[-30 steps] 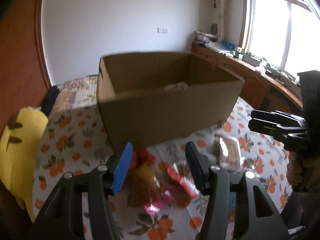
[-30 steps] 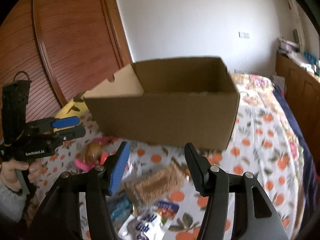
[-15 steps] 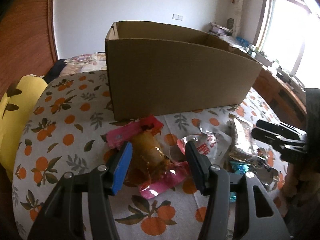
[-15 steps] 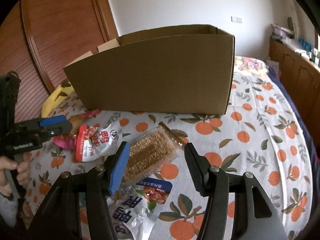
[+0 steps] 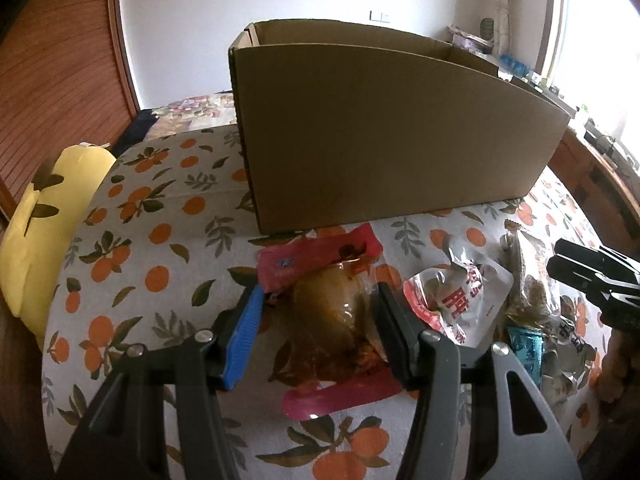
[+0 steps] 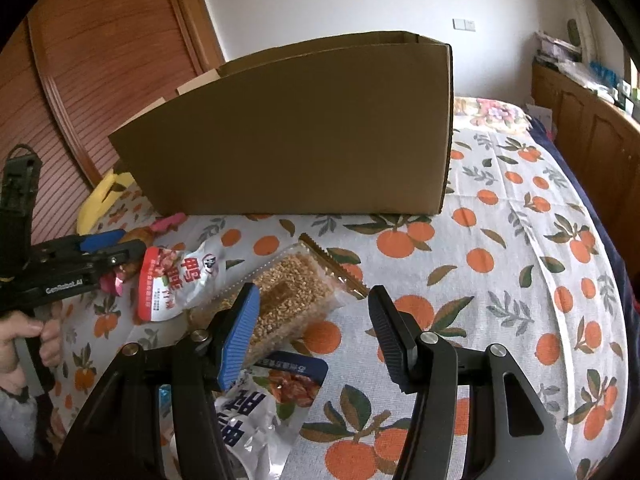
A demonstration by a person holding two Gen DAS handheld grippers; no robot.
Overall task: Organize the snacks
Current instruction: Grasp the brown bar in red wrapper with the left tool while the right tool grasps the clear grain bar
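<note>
Pink-wrapped snack pouch (image 5: 332, 316) lies lengthwise between your left gripper's (image 5: 320, 304) spread, unclenched jaws, its long axis pointing toward the cardboard box (image 5: 384, 132) ahead.

Wall: plain white plaster wall (image 5: 208, 20) across the upper middle, a small white switch plate (image 5: 379, 16) on it.
Left side: reddish-brown slatted wooden wardrobe door (image 6: 92, 80).
Right side: brown wooden cabinet (image 6: 588, 128) with cluttered top.
Window: bright overexposed window (image 5: 596, 20) at upper right.
Bed: white bedspread printed with oranges and leaves (image 6: 520, 264).
</note>
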